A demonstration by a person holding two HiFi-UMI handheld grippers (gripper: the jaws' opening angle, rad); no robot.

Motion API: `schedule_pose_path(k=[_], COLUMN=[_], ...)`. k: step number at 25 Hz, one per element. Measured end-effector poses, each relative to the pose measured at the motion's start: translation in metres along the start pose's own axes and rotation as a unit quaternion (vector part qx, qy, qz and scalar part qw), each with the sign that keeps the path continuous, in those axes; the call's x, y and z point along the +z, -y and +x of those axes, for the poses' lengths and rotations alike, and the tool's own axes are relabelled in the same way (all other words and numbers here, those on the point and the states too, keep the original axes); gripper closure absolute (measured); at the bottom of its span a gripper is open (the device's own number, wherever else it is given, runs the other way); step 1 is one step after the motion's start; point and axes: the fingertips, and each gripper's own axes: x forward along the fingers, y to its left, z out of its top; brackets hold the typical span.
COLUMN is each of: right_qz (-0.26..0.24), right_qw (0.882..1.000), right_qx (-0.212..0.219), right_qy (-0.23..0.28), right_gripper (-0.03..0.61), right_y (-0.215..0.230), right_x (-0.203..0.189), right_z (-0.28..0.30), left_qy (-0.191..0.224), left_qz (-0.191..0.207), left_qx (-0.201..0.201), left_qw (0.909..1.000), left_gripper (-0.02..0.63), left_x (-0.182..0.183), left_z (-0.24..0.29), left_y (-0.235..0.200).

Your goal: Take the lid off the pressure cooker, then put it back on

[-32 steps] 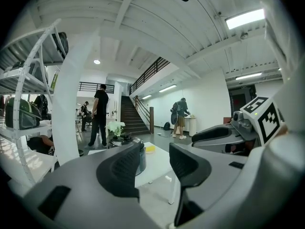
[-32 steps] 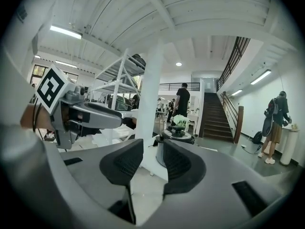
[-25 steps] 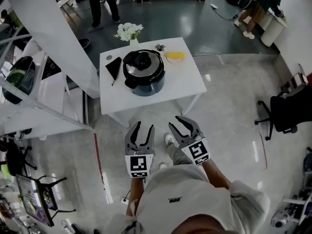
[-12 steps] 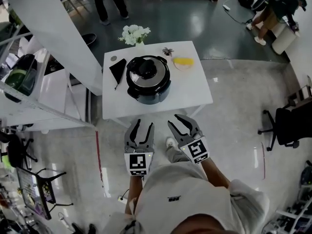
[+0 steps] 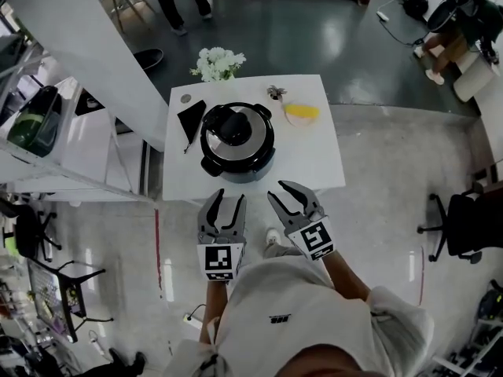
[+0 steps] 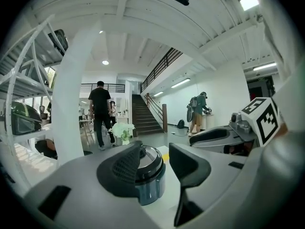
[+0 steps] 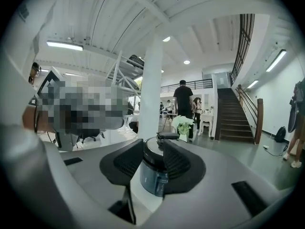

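White table (image 5: pixel 318 159): pressure cooker (image 5: pixel 236 168) in frame middle, lid (image 5: pixel 236 132) on.
Left gripper (image 5: pixel 229 195): just below table edge, far from lid, jaws apart, empty.
Right gripper (image 5: pixel 279 190): alongside, seemingly apart too.

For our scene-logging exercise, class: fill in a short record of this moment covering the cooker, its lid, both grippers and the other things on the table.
pressure cooker: stands mid white table
lid: on the cooker
left gripper: fingers apart, empty, short of the table
right gripper: fingers apart, empty, short of the table
other items: white flowers at the far edge, yellow object, black flat object
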Motion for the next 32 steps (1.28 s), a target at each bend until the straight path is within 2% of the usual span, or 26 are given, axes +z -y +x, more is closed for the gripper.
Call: schedule_pose_path(k=[8,13,18,24,29,32], right_qz=[-0.009,0.01,0.008,0.016,-0.006,0.004], right_qw=[0.999,0.999,0.999,0.999,0.999,0.999], right_qx=[0.031,0.033,0.035,0.033,0.033,0.026], right_qy=[0.01,0.003,0.006,-0.015,-0.006,-0.026], right_gripper=[0.445,0.445,0.445,0.445,0.445,0.445], right_y=[0.039,0.053,0.063,0.07,0.079,0.083], right_x=[-0.005,-0.004,-0.008,-0.006,-0.004,-0.002], right_z=[0.029,0.04,0.054,0.074,0.104,0.115], left_qy=[-0.014,-0.02,-0.019,-0.023,-0.03,-0.041], left_qz=[-0.007,-0.003,0.003,0.006,0.007,0.007], left_qx=[0.033,0.04,0.03,0.013,-0.007,-0.025], left_qw=[0.9993,0.999,0.9994,0.9996,0.9995,0.9988], left_gripper=[0.41,0.41,0.41,0.409,0.407,0.403], left_x=[0.001,0.004,0.009,0.01,0.012,0.009], left_z=[0.037,0.053,0.072,0.097,0.12,0.133], left_y=[-0.011,-0.017,-0.024,-0.04,-0.061,-0.069])
